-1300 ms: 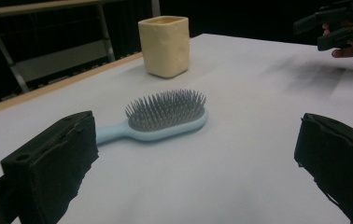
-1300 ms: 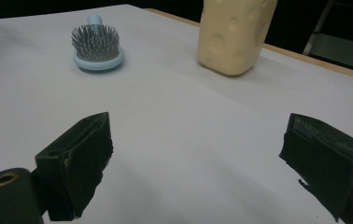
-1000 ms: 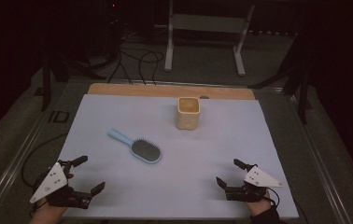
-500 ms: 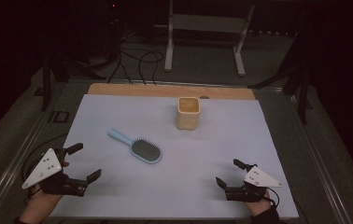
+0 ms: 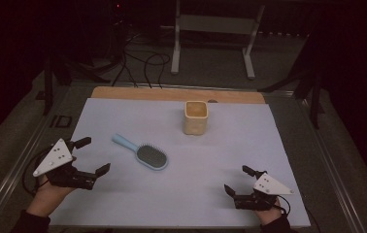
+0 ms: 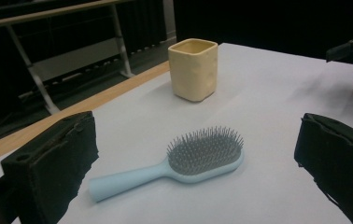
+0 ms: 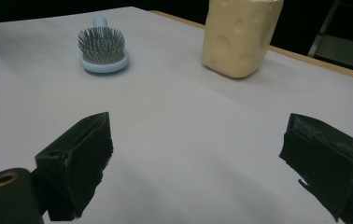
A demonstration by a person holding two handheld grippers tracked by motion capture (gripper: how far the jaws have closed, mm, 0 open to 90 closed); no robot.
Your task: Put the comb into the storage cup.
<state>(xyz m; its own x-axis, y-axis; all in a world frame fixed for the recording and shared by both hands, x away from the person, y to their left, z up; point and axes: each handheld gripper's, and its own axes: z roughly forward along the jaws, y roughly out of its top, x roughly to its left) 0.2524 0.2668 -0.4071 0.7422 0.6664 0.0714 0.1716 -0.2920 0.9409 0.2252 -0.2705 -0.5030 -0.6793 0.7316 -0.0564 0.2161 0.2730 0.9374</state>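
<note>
A light blue hairbrush [image 5: 143, 152] lies bristles up on the white table sheet [image 5: 230, 160], left of centre, handle pointing to the far left. Its bristles and handle fill the middle of the left gripper view [image 6: 198, 156], and it lies far off in the right gripper view [image 7: 102, 51]. Behind it stands a cream square cup [image 5: 196, 117] [image 6: 194, 68] [image 7: 240, 35], upright and open at the top. My left gripper [image 5: 93, 155] hovers open just left of the brush, empty. My right gripper [image 5: 240, 179] rests open at the front right, empty.
A wooden strip [image 5: 176, 94] runs along the sheet's far edge. Beyond it stand a metal frame stand [image 5: 210, 39] and loose cables [image 5: 138, 63] on the floor. The right gripper [image 6: 352, 58] appears far off in the left gripper view.
My left gripper has lifted and moved forward from the front left corner toward the hairbrush. The right gripper, brush and cup have stayed put.
</note>
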